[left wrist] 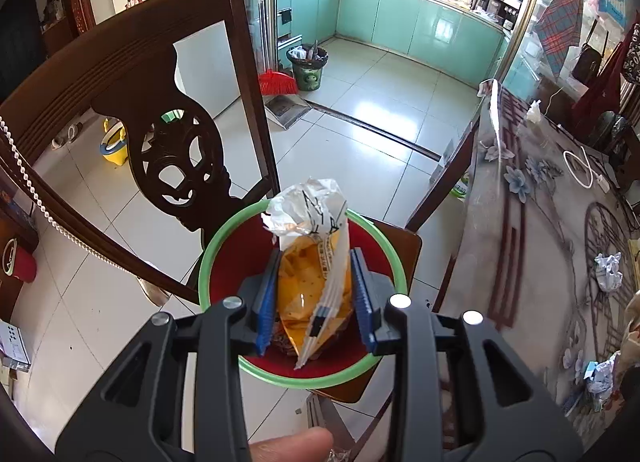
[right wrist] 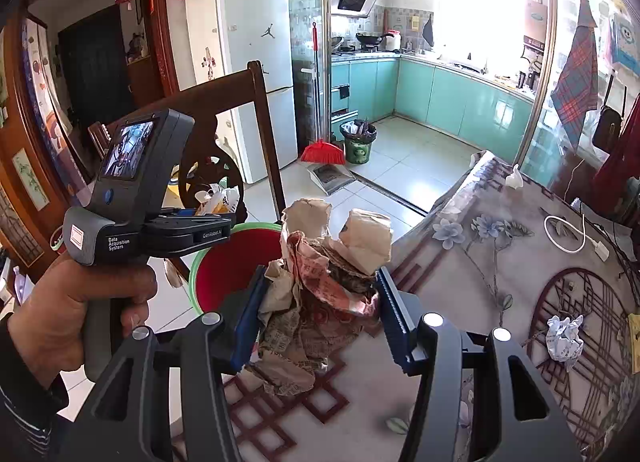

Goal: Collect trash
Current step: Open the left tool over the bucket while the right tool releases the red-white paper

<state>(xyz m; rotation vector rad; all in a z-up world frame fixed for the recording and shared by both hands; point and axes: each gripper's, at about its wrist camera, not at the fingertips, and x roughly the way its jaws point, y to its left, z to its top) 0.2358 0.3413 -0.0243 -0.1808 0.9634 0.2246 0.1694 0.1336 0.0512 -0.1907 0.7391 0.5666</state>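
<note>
My left gripper (left wrist: 316, 254) is shut on an orange snack bag (left wrist: 308, 286) with a crumpled silver top. It holds the bag upright over a red bin with a green rim (left wrist: 206, 262), which stands on a wooden chair seat. In the right wrist view my right gripper (right wrist: 322, 272) is shut on a crumpled wad of brown paper and newsprint (right wrist: 320, 294). The wad hangs above the table edge, just right of the red bin (right wrist: 236, 262). A person's hand (right wrist: 80, 302) holds the left unit there, with the snack bag (right wrist: 218, 196) at its tip.
The carved chair back (left wrist: 140, 82) rises behind the bin. A flower-patterned table cover (right wrist: 480, 262) carries white paper wads (right wrist: 564, 336) (left wrist: 608, 270), a blue-white scrap (left wrist: 600, 376) and a white cable (right wrist: 568, 234). A red broom (left wrist: 278, 82) and a dark kitchen bin (left wrist: 308, 66) stand far off.
</note>
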